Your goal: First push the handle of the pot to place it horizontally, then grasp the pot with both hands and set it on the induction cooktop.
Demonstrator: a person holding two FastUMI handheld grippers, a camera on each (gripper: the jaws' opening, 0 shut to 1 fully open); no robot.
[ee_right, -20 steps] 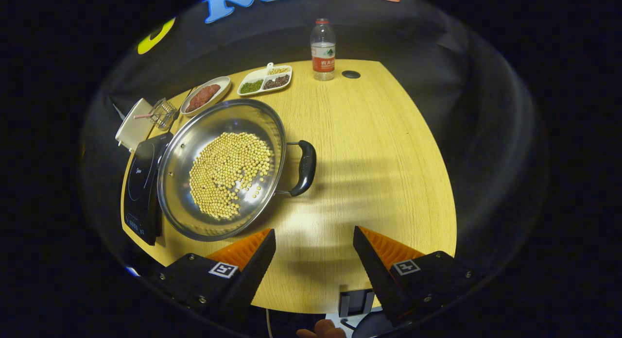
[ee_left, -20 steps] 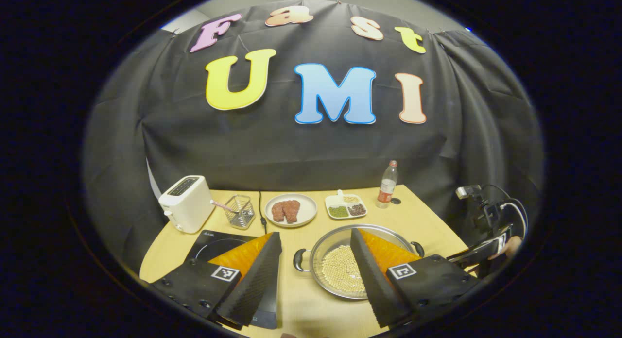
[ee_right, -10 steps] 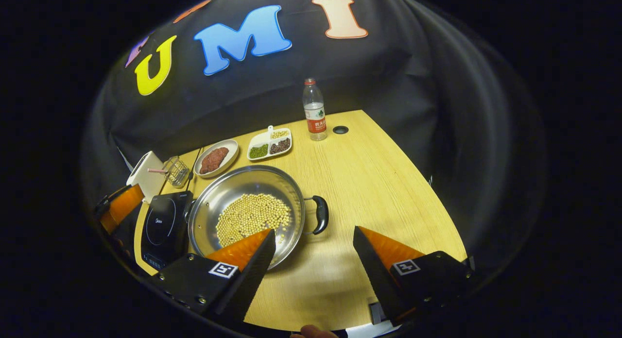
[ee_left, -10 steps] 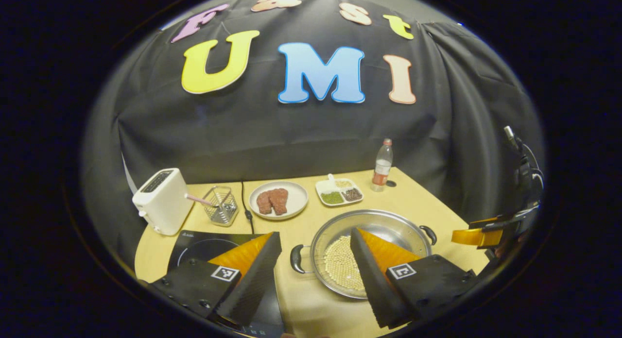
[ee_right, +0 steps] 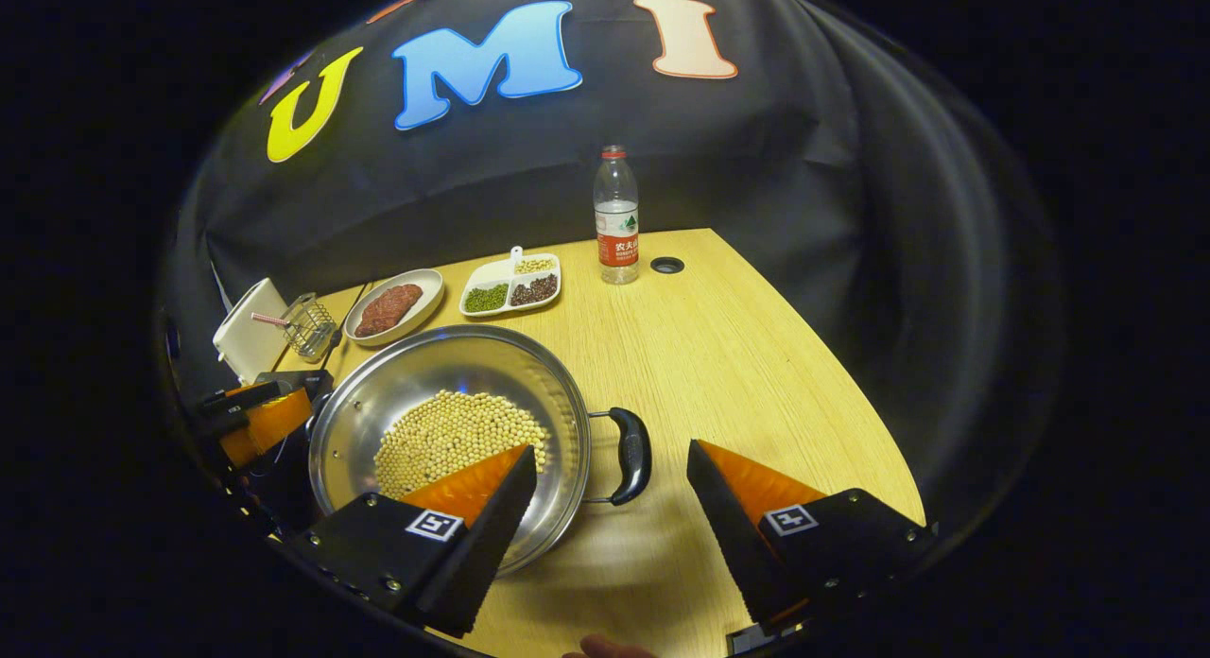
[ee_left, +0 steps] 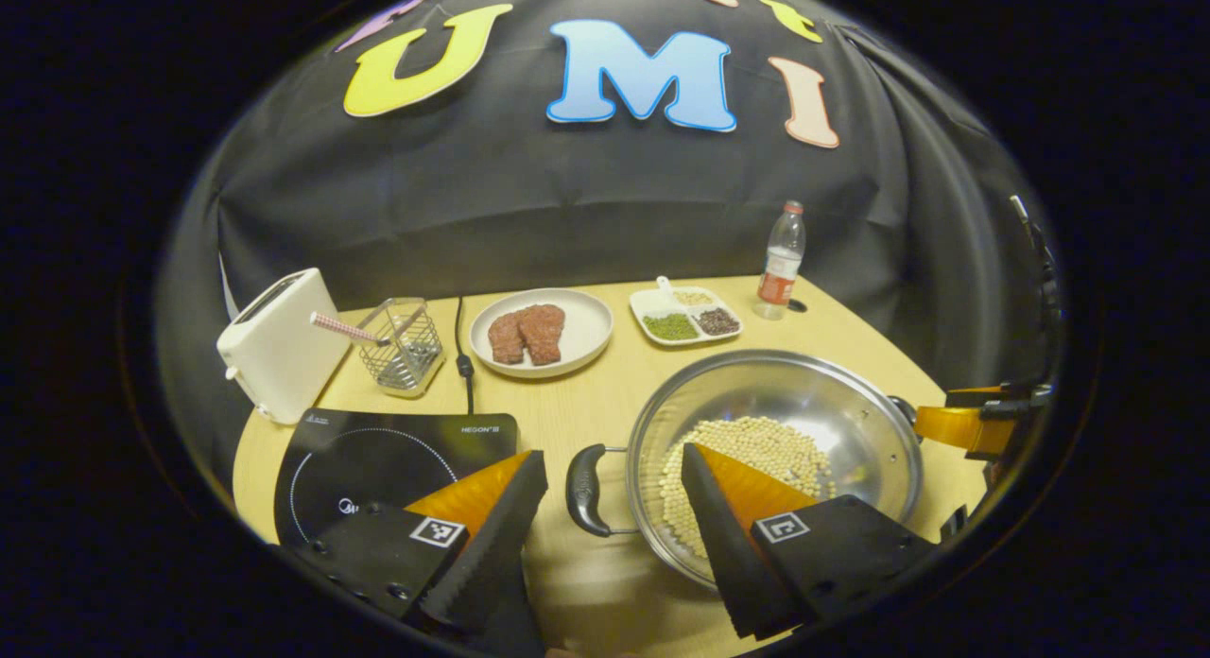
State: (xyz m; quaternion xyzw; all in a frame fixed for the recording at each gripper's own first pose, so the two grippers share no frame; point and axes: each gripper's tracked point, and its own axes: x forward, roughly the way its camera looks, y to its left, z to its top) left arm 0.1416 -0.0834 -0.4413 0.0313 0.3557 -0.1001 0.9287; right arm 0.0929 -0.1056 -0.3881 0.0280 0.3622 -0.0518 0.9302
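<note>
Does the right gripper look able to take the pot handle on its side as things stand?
Probably yes: the right gripper is open, the handle lies between its tongs, and nothing stands between them.

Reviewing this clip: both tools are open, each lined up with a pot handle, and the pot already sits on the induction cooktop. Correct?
Not quite. The pot sits on the table, beside the induction cooktop, as the left gripper view shows. Both the left tool and right tool are open, each facing a handle.
</note>
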